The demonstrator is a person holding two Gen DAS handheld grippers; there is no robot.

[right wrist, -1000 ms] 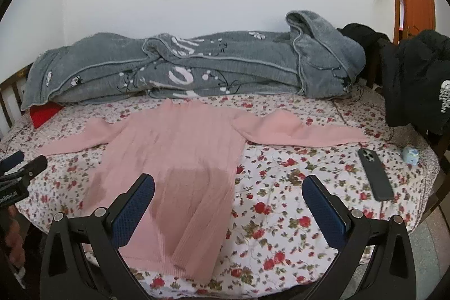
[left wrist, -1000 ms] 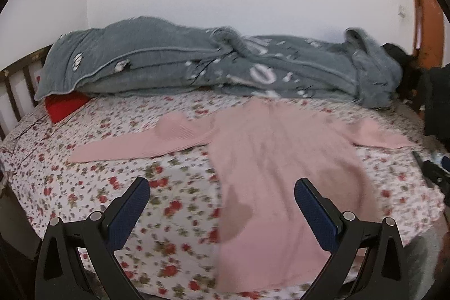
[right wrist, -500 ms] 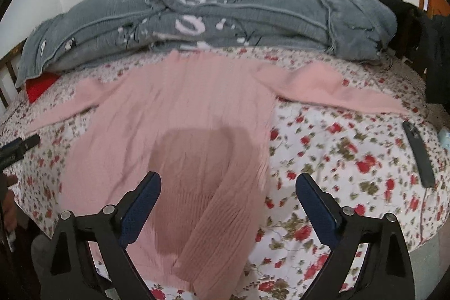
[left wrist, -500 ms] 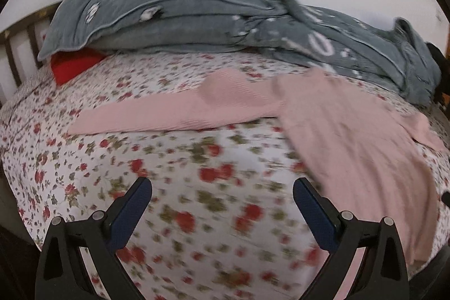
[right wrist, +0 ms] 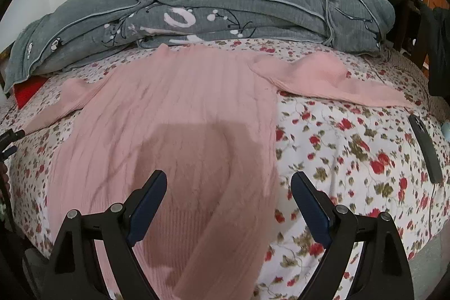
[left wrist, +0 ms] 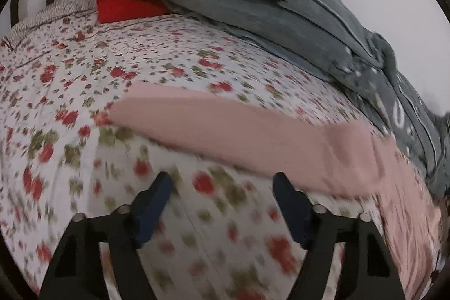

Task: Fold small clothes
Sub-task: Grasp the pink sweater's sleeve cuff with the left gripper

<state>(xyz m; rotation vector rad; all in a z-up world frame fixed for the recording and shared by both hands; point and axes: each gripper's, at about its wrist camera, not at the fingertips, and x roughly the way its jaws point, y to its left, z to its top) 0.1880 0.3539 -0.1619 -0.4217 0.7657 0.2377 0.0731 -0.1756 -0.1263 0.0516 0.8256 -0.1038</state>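
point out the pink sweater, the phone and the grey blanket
pink sweater (right wrist: pixel 180 108): right wrist view, middle of its ribbed body
phone (right wrist: pixel 426 148): right wrist view, middle of its dark back
grey blanket (right wrist: pixel 253 10): right wrist view, centre of the folded pile

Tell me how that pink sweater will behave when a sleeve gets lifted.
The pink sweater is probably floppy: it lies flat and follows the floral bedspread. Its ribbed knit looks soft, so it likely sags and stretches. The body would probably drag behind the sleeve.
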